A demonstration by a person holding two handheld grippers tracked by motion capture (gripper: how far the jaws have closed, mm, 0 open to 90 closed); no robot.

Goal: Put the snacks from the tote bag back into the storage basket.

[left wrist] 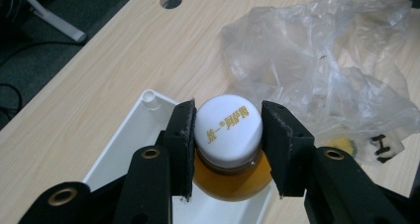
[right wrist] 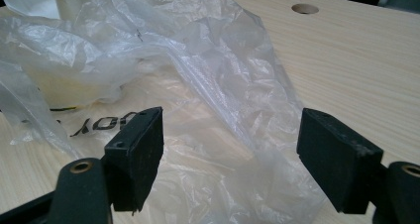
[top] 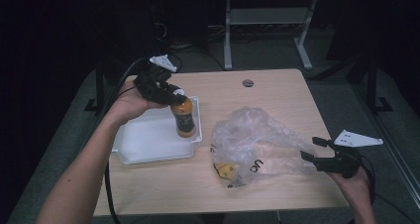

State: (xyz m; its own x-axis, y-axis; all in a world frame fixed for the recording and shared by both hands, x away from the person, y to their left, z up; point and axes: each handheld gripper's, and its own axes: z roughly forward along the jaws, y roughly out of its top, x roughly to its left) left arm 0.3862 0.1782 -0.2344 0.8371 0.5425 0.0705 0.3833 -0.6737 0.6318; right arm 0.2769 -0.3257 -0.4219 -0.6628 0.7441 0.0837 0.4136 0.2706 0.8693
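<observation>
A bottle of orange liquid [top: 185, 120] with a white cap [left wrist: 227, 125] stands upright at the right end of a white tray [top: 143, 135]. My left gripper [top: 176, 96] is shut on its neck and cap, with a black pad [left wrist: 182, 135] pressed against each side. A crumpled clear plastic bag [top: 257, 140] lies in the middle of the table with a small yellow thing [top: 225, 170] inside it. At the bag's right edge my right gripper [top: 312, 148] stands open, its jaws wide apart over the plastic [right wrist: 198, 60] and pressing on nothing.
The wooden table [top: 277, 90] has a round cable hole [top: 248, 83] near its far edge. Bare wood lies beyond the bag and along the front edge. A grey frame [top: 267, 21] stands on the floor behind the table.
</observation>
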